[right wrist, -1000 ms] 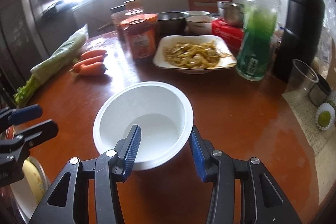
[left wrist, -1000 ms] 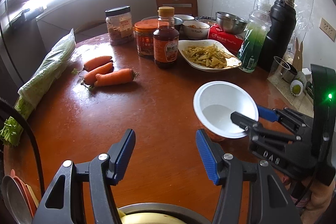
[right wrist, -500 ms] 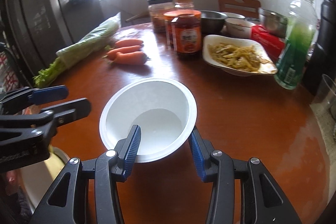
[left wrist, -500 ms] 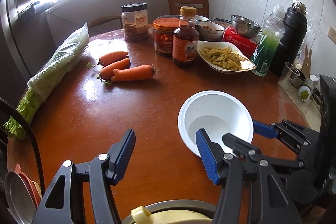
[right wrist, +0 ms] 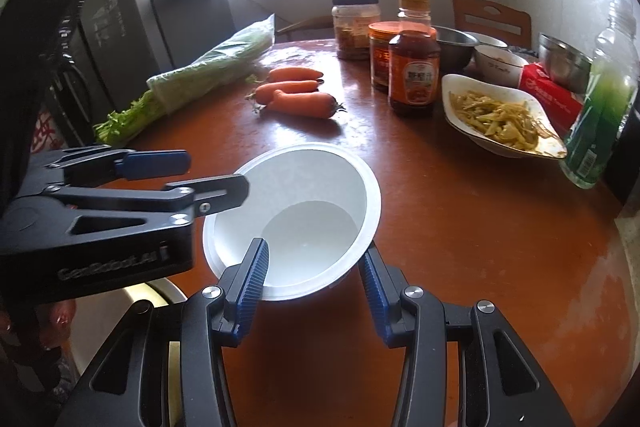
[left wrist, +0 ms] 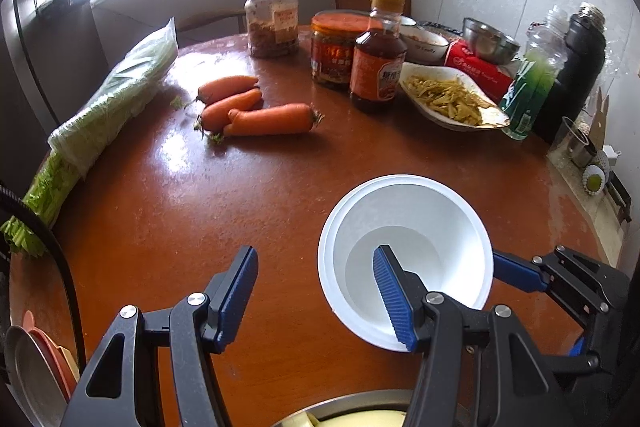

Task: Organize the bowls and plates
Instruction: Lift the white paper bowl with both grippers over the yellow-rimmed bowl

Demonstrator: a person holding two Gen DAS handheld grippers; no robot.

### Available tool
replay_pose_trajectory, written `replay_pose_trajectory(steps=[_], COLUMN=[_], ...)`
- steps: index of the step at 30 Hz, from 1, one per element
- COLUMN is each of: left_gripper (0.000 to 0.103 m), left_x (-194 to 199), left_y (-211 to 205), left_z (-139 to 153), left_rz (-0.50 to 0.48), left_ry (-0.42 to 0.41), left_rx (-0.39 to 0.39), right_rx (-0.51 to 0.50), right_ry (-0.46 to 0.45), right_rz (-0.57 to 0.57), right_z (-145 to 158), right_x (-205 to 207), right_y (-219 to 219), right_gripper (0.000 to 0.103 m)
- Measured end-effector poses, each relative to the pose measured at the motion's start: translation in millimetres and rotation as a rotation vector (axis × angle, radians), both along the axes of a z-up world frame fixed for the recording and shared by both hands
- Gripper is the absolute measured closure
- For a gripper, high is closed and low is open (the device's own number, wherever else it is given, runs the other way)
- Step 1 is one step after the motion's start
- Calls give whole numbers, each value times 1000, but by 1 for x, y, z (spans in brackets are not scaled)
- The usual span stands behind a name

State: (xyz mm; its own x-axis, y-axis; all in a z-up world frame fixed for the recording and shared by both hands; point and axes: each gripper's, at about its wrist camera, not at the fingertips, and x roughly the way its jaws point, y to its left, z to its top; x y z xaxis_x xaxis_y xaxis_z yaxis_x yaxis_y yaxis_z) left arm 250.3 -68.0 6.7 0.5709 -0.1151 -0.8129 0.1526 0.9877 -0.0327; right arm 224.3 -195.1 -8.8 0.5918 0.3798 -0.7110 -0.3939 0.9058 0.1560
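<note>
A white plastic bowl (right wrist: 304, 211) hangs tilted above the brown round table (right wrist: 480, 227), and my right gripper (right wrist: 314, 267) is shut on it, one blue pad inside the near wall and one outside. In the left wrist view the same white bowl (left wrist: 404, 227) sits at lower right, with a finger of the right gripper (left wrist: 516, 269) against its far side. My left gripper (left wrist: 316, 291) stands open and empty just left of the bowl; its right finger overlaps the bowl's rim in the picture. The left gripper (right wrist: 208, 175) also shows beside the bowl's left rim.
A metal bowl (left wrist: 352, 405) with something yellow lies below the grippers, with stacked plates (left wrist: 32, 367) at the lower left. Three carrots (left wrist: 248, 107), bagged celery (left wrist: 116, 99), jars, a sauce bottle (left wrist: 378, 55), a dish of food (left wrist: 452, 99), bowls and bottles crowd the far side.
The right gripper has carried the white bowl leftwards, close up to the left gripper. The left gripper has shifted a little and stays open.
</note>
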Motion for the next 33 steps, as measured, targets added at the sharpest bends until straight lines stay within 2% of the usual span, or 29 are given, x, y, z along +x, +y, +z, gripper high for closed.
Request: replay_pose_trajectory(steps=[5,11,14,22,26,33], left_gripper=[43,45,50,76,82,82], left_x=[9,10,11,11,10,6], left_y=[8,10,8,0,1,3], left_z=[-10,-11,-11,-10,-11,-9], left_rz=[43,37,28,-17,-9,-12], left_ry=[41,43,48,46,43,33], left_rx=[-7,-17,-17,-28,-15,-23], right_rx=[8,9,14,26,31,37], right_ry=[2,8,5,6,8,4], right_rz=[9,-2,-2,18,14,-5], right_z=[-2,-5,-5,-5,-6,-4], right_x=[1,3,4,3,4,4], right_y=[3,2,2,7,8,6], right_gripper=[55,55,55,58,59,64])
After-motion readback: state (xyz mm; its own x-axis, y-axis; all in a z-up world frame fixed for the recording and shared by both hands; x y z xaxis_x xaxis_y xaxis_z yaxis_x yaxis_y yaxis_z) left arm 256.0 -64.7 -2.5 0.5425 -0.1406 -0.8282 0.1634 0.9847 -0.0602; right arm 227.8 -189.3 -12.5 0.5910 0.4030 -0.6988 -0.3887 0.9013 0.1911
